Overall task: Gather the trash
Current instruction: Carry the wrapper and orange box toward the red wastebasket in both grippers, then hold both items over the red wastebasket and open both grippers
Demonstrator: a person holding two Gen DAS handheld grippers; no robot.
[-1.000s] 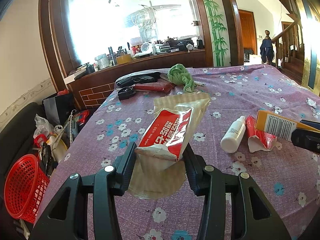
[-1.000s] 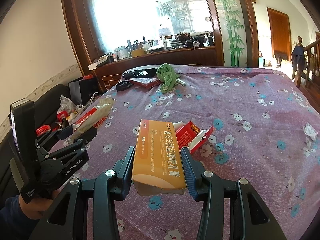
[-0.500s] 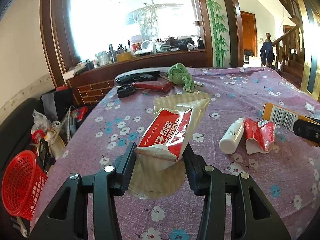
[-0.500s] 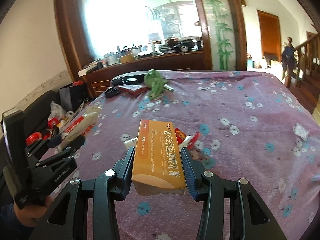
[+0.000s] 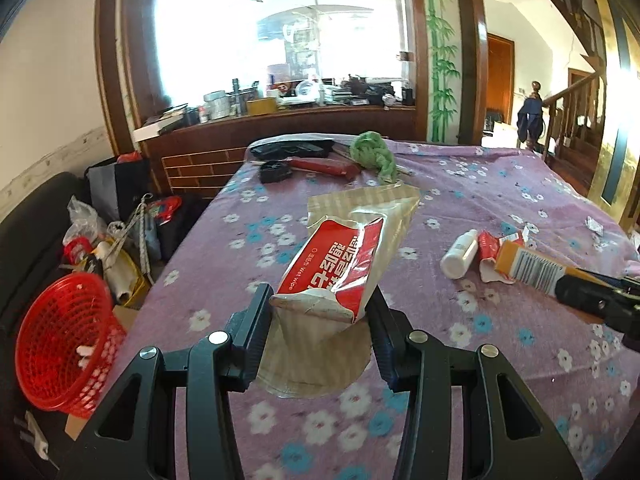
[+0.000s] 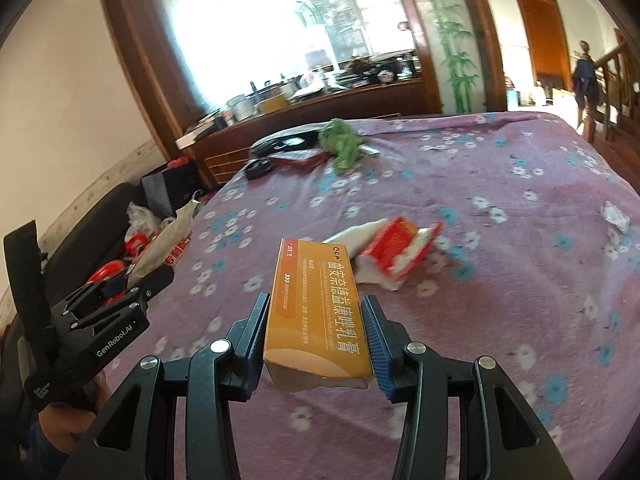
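Left tongs point(image 5: 320, 312): closed on a red-and-white wet wipe packet point(image 5: 340, 264) together with a beige striped pouch point(image 5: 360, 216); both are lifted clear of the worktop point(image 5: 480, 184), the packet lying on top of the pouch and pointing forward, away from the camera.

Right tongs point(image 6: 316, 336): clamped on the two long sides of an orange carton point(image 6: 316, 300), which is held level above the cloth with its printed face up.

Right tongs, seen from the left wrist view: at the right edge, the orange carton's barcode end sticks out beyond the black fingers.

Left tongs, seen from the right wrist view: at lower left, over the worktop's left edge, with the packet visible in their grip.

Worktop: covered with a purple cloth printed with white and blue flowers.

Trash on the cloth: a white bottle point(image 5: 460, 254) lies on its side, touching a torn red wrapper point(image 5: 490, 246); both sit just beyond the orange carton. A small scrap of white paper point(image 5: 594, 226) lies well apart, toward the right edge.

Far end of the worktop: a green cloth bundle point(image 5: 374, 154), a flat red case point(image 5: 324, 166) and black items, close together.

Red basket point(image 5: 60, 340): on the floor left of the worktop, tilted with its mouth facing the camera; small white pieces lie inside. It stands beside a heap of bags and clutter.
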